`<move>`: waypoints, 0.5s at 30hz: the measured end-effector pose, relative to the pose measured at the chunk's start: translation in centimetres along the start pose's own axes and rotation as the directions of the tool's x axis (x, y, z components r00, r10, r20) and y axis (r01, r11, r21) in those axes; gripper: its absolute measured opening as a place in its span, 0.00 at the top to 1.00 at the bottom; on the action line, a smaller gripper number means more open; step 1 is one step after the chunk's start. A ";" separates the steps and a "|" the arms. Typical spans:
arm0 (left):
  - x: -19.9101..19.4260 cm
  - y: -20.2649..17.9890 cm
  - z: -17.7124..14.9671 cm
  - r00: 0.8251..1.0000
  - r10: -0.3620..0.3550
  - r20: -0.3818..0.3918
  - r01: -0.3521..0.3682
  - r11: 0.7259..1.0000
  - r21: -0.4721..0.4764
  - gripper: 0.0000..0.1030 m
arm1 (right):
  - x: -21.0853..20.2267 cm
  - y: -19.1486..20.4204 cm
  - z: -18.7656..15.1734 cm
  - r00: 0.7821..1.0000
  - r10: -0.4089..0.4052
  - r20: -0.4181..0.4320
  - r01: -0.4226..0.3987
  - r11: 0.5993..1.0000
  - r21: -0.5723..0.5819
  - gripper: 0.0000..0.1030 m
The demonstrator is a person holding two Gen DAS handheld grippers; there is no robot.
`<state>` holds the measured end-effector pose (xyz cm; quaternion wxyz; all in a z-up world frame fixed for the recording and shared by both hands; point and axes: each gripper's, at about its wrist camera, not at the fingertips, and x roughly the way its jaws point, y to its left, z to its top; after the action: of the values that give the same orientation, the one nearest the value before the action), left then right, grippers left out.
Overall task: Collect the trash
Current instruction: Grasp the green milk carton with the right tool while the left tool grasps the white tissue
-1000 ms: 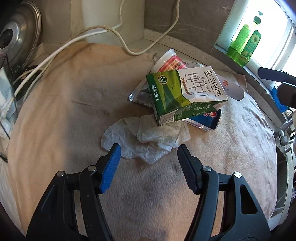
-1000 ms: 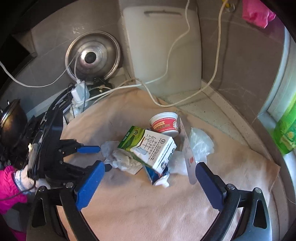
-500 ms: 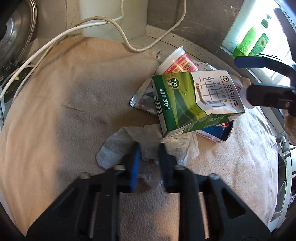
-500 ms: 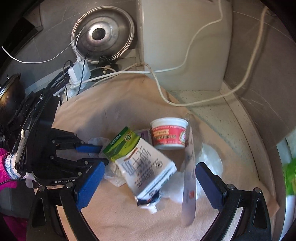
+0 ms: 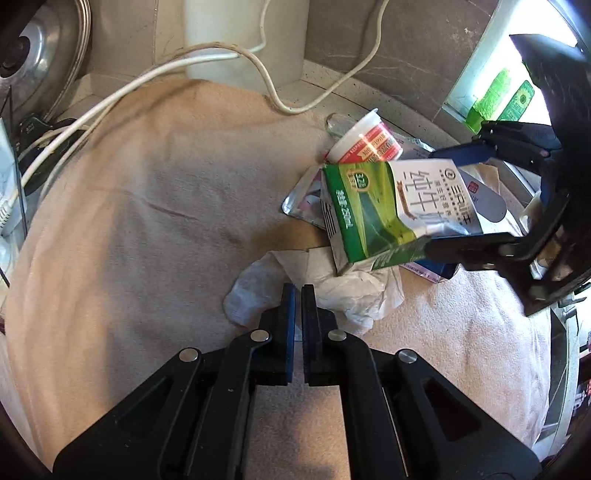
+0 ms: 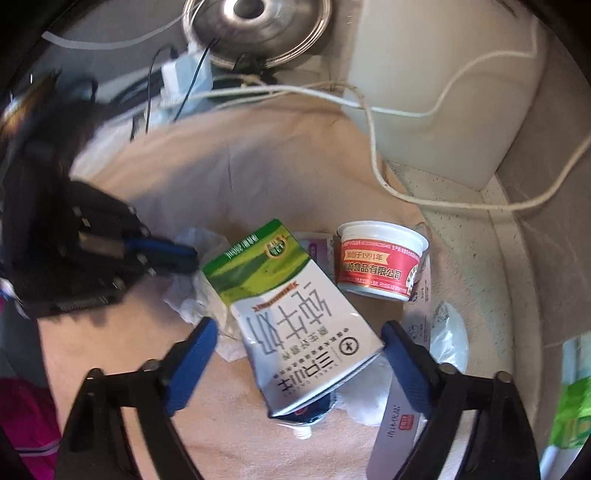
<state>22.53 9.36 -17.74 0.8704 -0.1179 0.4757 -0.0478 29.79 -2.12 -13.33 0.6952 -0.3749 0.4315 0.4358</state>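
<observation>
A green and white milk carton [image 6: 295,314] lies tilted on a heap of trash on the beige towel [image 5: 147,221]. My right gripper [image 6: 297,330] straddles the carton's white end, its jaws closing; a gap shows at the left pad. From the left wrist view, the right gripper [image 5: 436,201] reaches in from the right around the carton [image 5: 369,206]. My left gripper [image 5: 298,290] is shut on the crumpled white tissue [image 5: 354,291] in front of the carton. A red and white yogurt cup [image 6: 376,262] stands behind the carton.
A blue pouch [image 6: 306,417] and a foil wrapper [image 5: 303,203] lie under the carton. A flat white packet [image 6: 395,432] lies to its right. White cables [image 5: 258,59] cross the towel's far edge. A steel lid [image 6: 258,22] and a white board [image 6: 443,92] lean on the back wall.
My left gripper's jaws closed on the tissue. The right gripper dropped towards the carton, rolled, and its jaws have begun to narrow around it.
</observation>
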 end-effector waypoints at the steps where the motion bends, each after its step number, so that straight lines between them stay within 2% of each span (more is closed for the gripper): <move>1: -0.1 0.1 0.1 1.000 0.006 0.002 -0.006 1.000 -0.006 0.99 | 0.2 0.1 -0.1 1.000 -0.008 -0.010 0.008 1.000 -0.007 0.24; 3: -0.2 0.3 0.2 1.000 0.005 0.003 -0.005 1.000 -0.022 0.96 | 0.7 0.4 -0.3 0.999 -0.047 -0.024 0.046 0.999 -0.029 0.27; 5: -0.1 0.4 0.3 1.000 0.001 -0.012 -0.001 0.999 -0.032 0.69 | 0.9 0.6 -0.4 0.998 -0.061 -0.031 0.059 0.997 -0.039 0.28; 6: 0.0 0.3 0.3 1.000 0.003 -0.015 -0.004 1.000 -0.025 0.44 | 1.0 0.7 -0.6 0.998 -0.062 -0.032 0.061 0.998 -0.034 0.28; 7: 0.1 0.1 0.3 1.000 0.013 -0.013 -0.013 1.000 -0.015 0.33 | 1.0 0.6 -0.7 0.997 -0.064 -0.032 0.063 0.998 -0.027 0.29; 11: 1.4 -0.8 0.2 0.999 0.043 -0.034 -0.042 0.999 0.017 0.33 | 0.4 0.1 -1.4 0.997 -0.072 -0.018 0.073 0.997 0.030 0.31; 12: 1.6 -1.0 0.1 0.998 0.058 -0.026 -0.057 0.998 0.031 0.38 | 0.2 0.0 -1.6 0.997 -0.075 -0.014 0.076 0.996 0.045 0.31; 13: 1.7 -1.4 0.0 0.997 0.079 -0.011 -0.078 0.996 0.053 0.53 | 0.0 -0.1 -1.7 0.997 -0.079 -0.010 0.079 0.995 0.053 0.31; 14: 1.7 -1.6 -0.1 0.996 0.093 -0.006 -0.092 0.994 0.062 0.62 | -0.3 -0.2 -2.0 0.997 -0.081 -0.001 0.081 0.994 0.070 0.32; 15: 1.7 -1.6 -0.1 0.995 0.097 -0.001 -0.097 0.994 0.060 0.79 | -0.5 -0.2 -2.1 0.997 -0.079 0.004 0.079 0.994 0.082 0.32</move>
<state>23.44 7.46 -18.77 0.8738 -0.0686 0.4810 -0.0199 29.32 -4.25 -13.57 0.7282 -0.3615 0.4313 0.3913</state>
